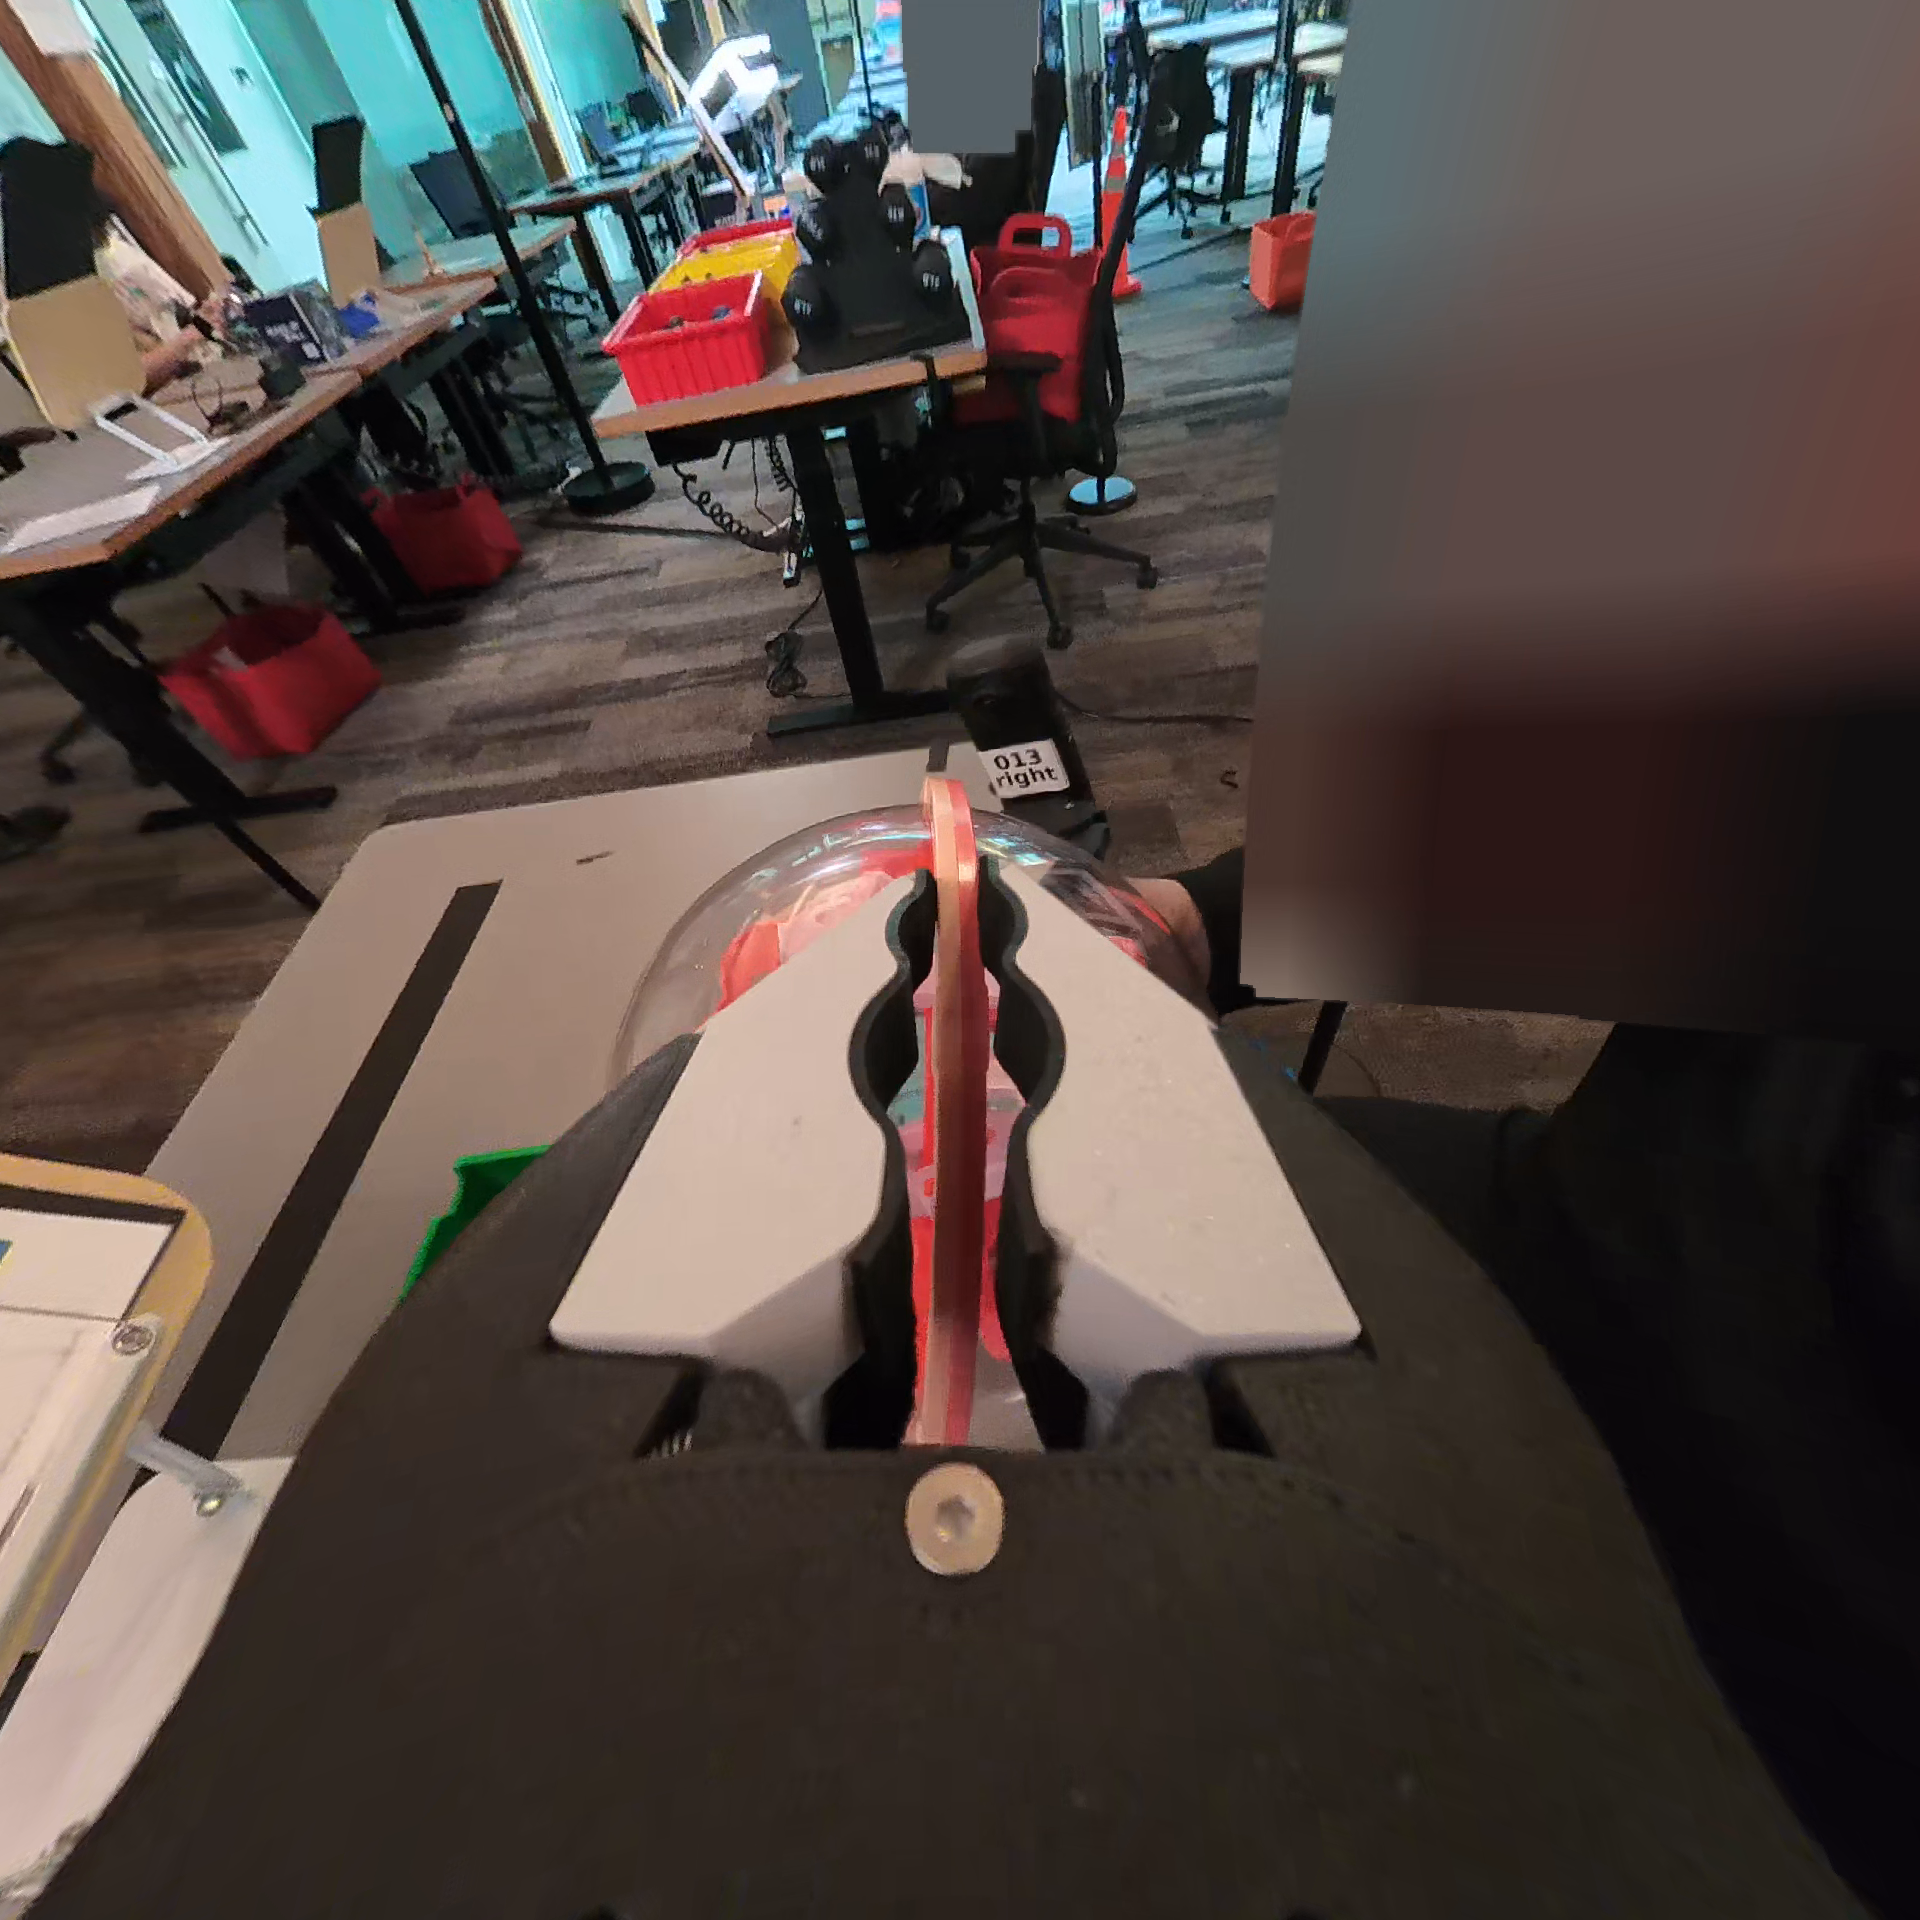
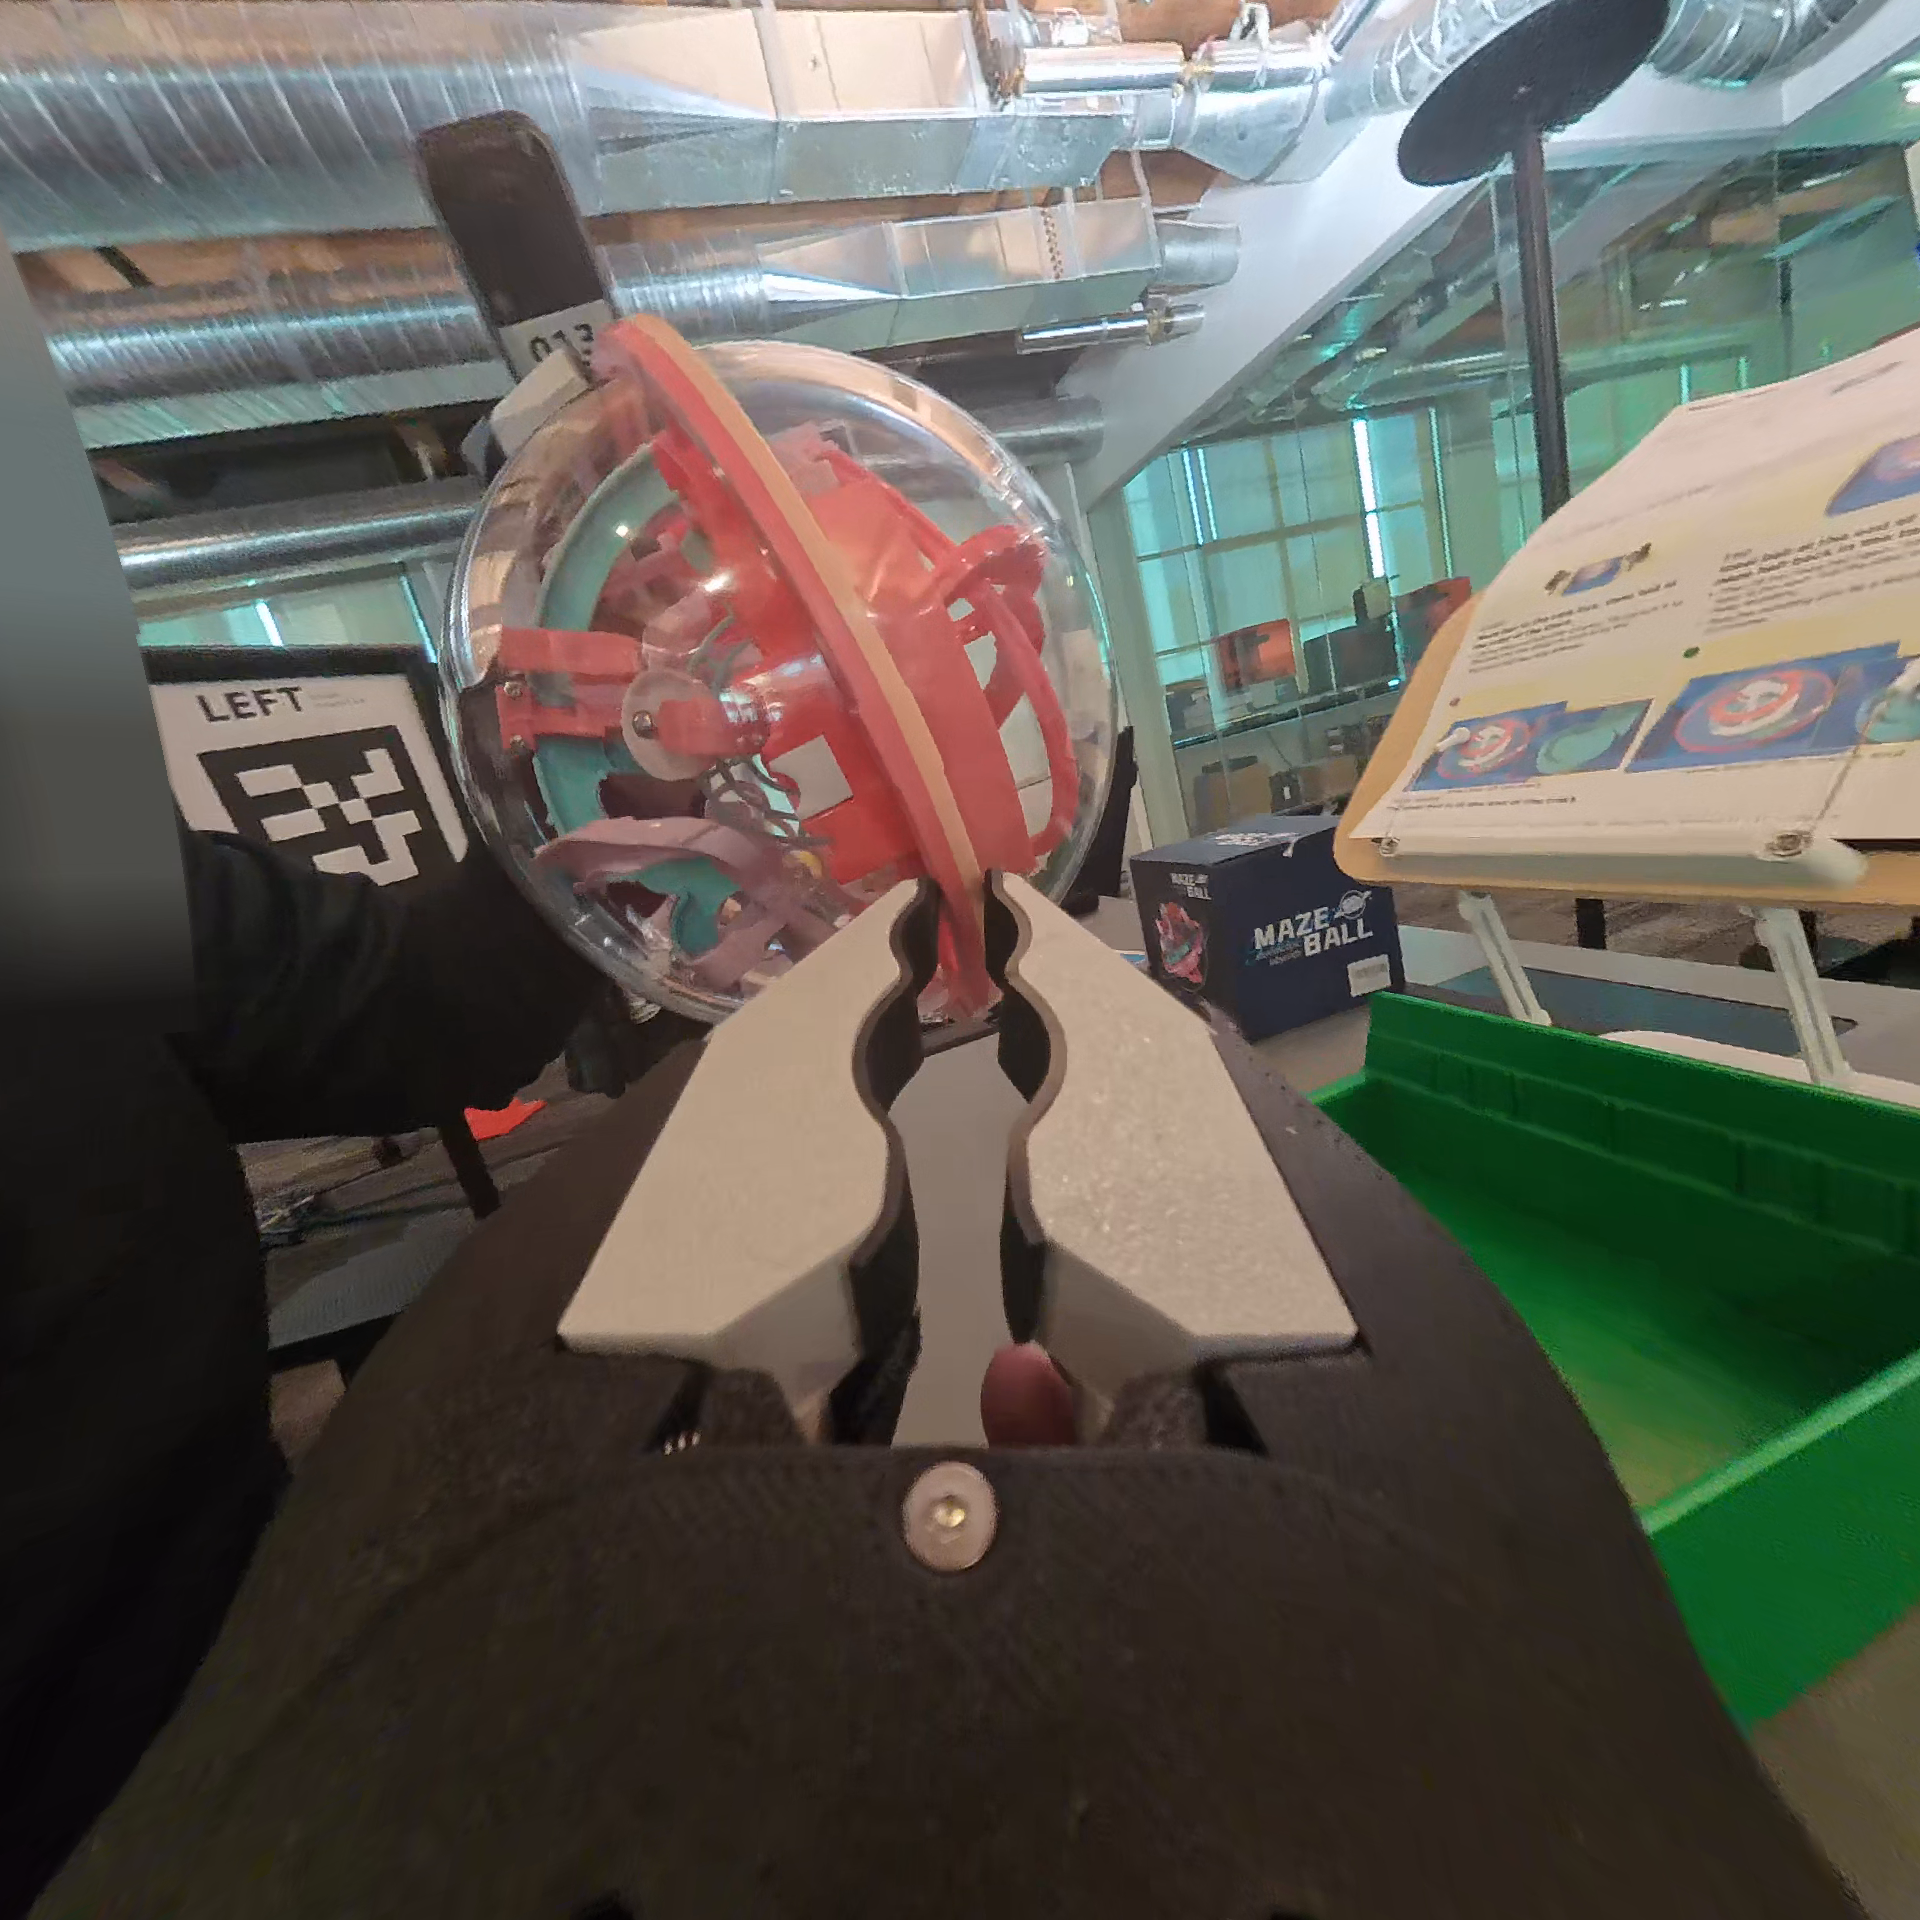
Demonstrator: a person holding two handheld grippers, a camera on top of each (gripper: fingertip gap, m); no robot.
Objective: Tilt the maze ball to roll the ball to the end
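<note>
From the left wrist view, the left hand-held gripper (image 1: 951, 914) is closed narrowly on the maze ball's red rim (image 1: 951, 1039), the flat ring that runs round the sphere like an equator. The rim stands edge-on between the two grey fingers (image 1: 769, 1122), and the black pads press it from both sides. Beyond the fingers bulges the clear dome of the maze ball (image 1: 748, 914), with red track showing dimly through it. The ball is held above the pale surface (image 1: 499, 987), which bears a dark stripe. Behind the dome rises the black body of the right hand-held gripper (image 1: 1013, 717) with a white sticker.

From the right wrist view, the maze ball (image 2: 727, 675) shows in full — a transparent sphere packed with red ramps and rails, teal curved pieces and pale lilac tracks, plus a small round disc near the middle. Its red rim, with a cream band along the edge, runs tilted from upper left to lower right. The right hand-held gripper (image 2: 958, 894) pinches the lower end of that rim, jaws narrow, pads on either side. The ball hangs in the air, up and left of a green bin (image 2: 1662, 1195) and a dark blue box (image 2: 1268, 925) on the surface.
</note>
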